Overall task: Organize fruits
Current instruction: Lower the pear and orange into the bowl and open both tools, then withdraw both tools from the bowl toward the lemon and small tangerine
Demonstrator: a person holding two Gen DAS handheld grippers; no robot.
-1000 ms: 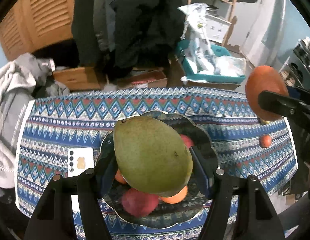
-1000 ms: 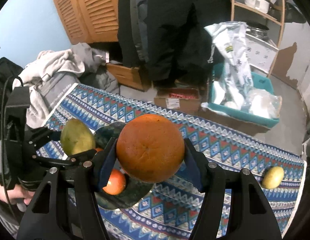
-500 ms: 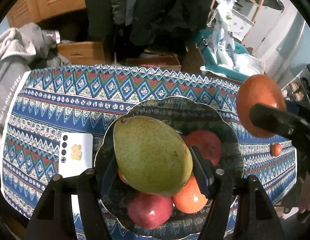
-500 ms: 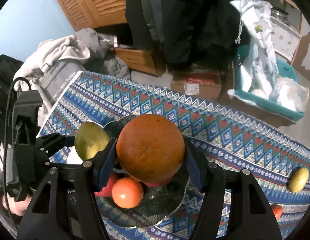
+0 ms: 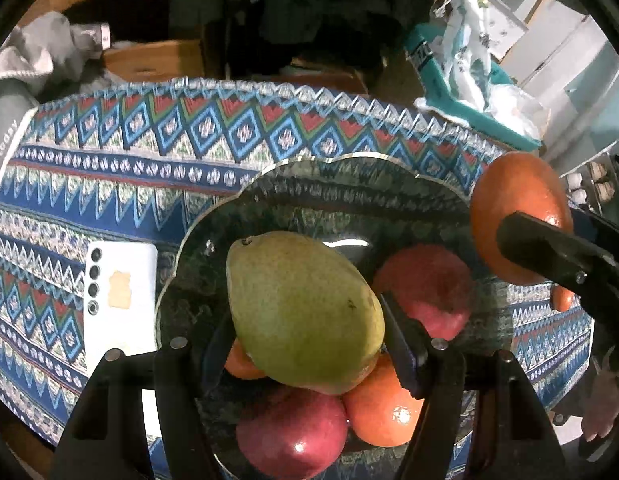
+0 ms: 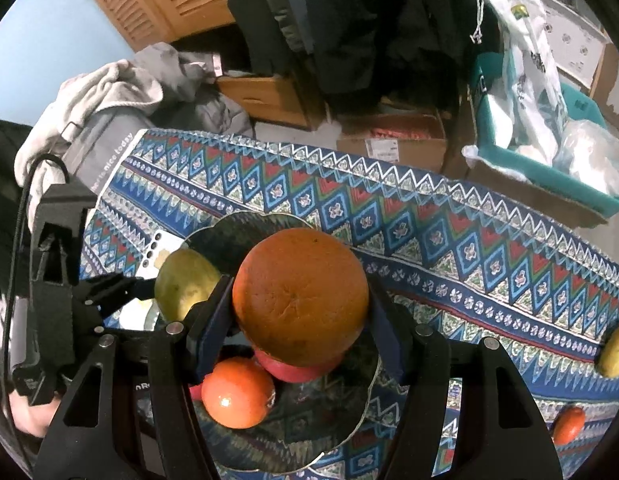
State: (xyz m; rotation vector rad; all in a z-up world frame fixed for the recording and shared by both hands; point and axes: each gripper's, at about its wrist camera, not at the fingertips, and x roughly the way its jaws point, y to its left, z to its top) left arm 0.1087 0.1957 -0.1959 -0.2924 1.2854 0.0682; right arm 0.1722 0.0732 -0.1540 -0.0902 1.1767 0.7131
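Green mango [image 5: 305, 312] pinched in left gripper [image 5: 305, 344], over glass plate [image 5: 349, 168] holding red apples [image 5: 425, 292] and small orange [image 5: 383, 412]. Large orange [image 6: 301, 296] clamped in right gripper [image 6: 301, 320], above same plate. White phone [image 5: 119, 300] beside plate on patterned tablecloth [image 5: 109, 184]; yellow fruit [image 6: 615, 350] at far edge.

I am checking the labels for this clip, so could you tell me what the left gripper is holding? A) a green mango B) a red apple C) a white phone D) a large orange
A: the left gripper has its fingers closed on the green mango above the glass bowl, while the large orange sits in the right gripper.
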